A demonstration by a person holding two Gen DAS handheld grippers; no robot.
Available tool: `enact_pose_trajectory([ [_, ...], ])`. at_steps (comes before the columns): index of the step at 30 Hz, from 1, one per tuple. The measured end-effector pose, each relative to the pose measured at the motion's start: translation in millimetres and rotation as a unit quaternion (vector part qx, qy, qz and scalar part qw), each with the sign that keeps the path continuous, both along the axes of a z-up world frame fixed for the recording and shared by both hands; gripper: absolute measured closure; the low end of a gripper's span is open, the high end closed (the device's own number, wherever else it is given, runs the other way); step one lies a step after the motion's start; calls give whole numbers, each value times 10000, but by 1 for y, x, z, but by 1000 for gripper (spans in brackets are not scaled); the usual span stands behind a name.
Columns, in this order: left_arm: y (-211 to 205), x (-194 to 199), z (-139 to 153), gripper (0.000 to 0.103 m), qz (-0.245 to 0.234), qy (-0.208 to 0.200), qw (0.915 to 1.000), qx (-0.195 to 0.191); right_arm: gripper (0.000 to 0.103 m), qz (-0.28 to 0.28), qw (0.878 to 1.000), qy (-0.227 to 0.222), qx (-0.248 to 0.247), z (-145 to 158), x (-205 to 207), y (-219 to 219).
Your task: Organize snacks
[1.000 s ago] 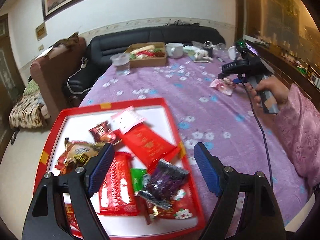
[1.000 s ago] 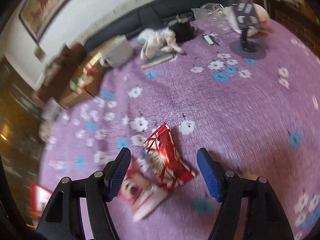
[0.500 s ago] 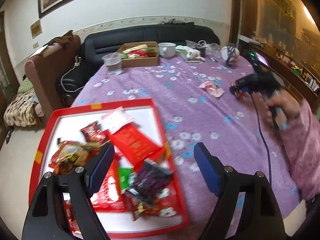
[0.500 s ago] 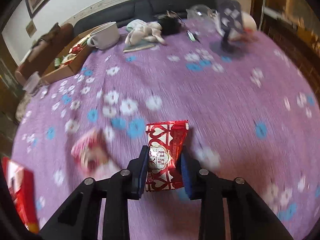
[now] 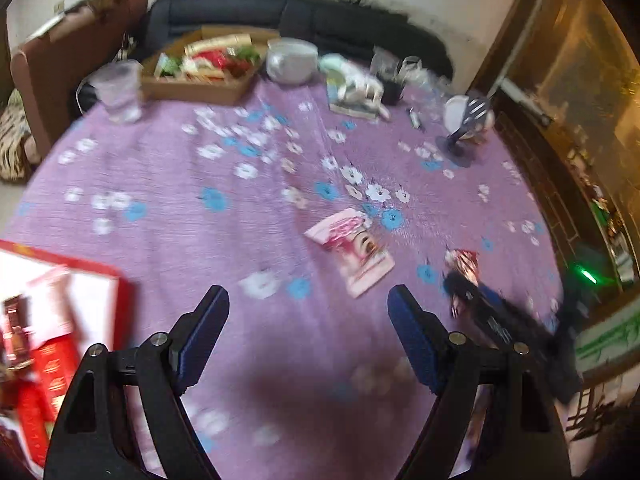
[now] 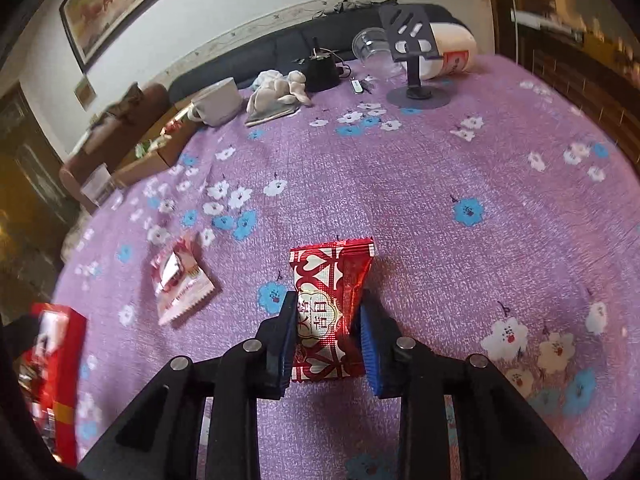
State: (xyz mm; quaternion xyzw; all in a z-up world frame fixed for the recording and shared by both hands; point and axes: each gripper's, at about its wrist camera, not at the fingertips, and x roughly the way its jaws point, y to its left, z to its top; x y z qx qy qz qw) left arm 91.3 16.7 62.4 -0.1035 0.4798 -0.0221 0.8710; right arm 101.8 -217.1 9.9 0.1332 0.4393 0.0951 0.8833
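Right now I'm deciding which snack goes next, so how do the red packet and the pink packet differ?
The red packet is pinched in the right gripper; the pink packet lies loose on the tablecloth. Red has white heart patterns; pink is pale and looks crinkled. Both are outside the red tray.

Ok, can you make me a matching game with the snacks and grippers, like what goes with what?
Things:
1. red heart-pattern packet
2. pink packet
3. left hand-held gripper
4. red tray

States:
A. lying loose on the purple tablecloth
B. open, holding nothing
C. pinched in the right hand-held gripper
D. at the table's left edge, snacks inside

Pairs: 1-C, 2-A, 3-B, 4-D
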Motion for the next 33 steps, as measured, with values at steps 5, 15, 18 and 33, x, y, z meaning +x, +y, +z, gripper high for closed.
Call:
enact_pose_trajectory([
  [5, -25, 40, -23, 21, 306, 385, 9987, 150, 73, -46, 9989, 156, 444, -2, 5, -11],
  [15, -48, 68, -54, 21, 636, 706, 9951, 278, 72, -111, 9952, 351, 908, -5, 10, -22],
  [18, -52, 70, -55, 21, 597, 569, 9951, 553, 72, -125, 9945, 380, 969, -6, 10, -23],
  [33, -64, 43, -47, 62, -399, 31, 9922, 1180, 73, 26, 9938, 465, 1007, -5, 11, -25],
])
